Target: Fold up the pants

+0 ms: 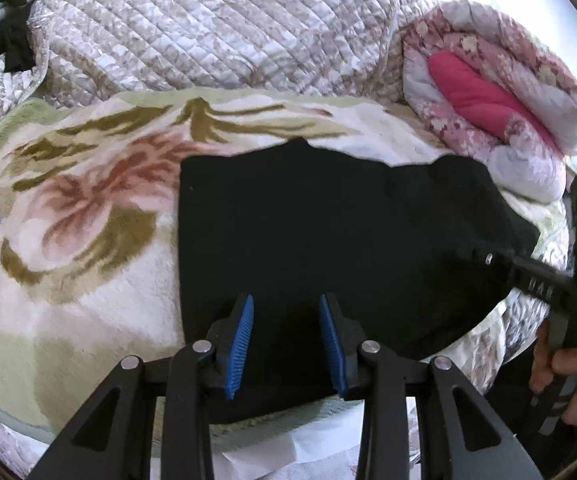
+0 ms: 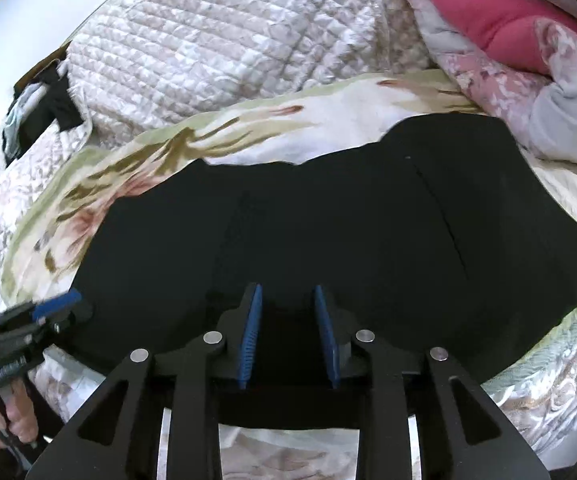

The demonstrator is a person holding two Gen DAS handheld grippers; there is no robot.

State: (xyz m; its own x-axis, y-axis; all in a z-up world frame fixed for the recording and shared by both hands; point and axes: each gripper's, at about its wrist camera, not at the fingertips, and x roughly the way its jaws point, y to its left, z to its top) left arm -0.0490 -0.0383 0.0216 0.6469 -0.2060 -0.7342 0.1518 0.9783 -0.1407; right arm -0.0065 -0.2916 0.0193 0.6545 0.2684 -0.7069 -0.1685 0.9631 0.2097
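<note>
Black pants point(image 1: 328, 220) lie folded flat on a floral blanket point(image 1: 88, 208) on the bed. My left gripper point(image 1: 287, 320) hovers over their near edge, blue pads point(image 1: 244, 320) apart, with only flat dark cloth showing in the gap. In the right wrist view the pants point(image 2: 348, 240) spread wide. My right gripper point(image 2: 288, 320) stands over their near edge, jaws apart and no fold pinched between them. The left gripper point(image 2: 58, 304) shows blurred at the pants' left edge. A hand holds the right gripper point(image 1: 488, 258), which reaches over the pants' right side.
A quilted white cover point(image 1: 216, 28) rises behind the blanket. A rolled pink floral duvet point(image 1: 496, 92) lies at the back right, close to the pants' far corner. Dark clothing point(image 2: 52, 108) hangs at the far left. The bed's near edge runs just below both grippers.
</note>
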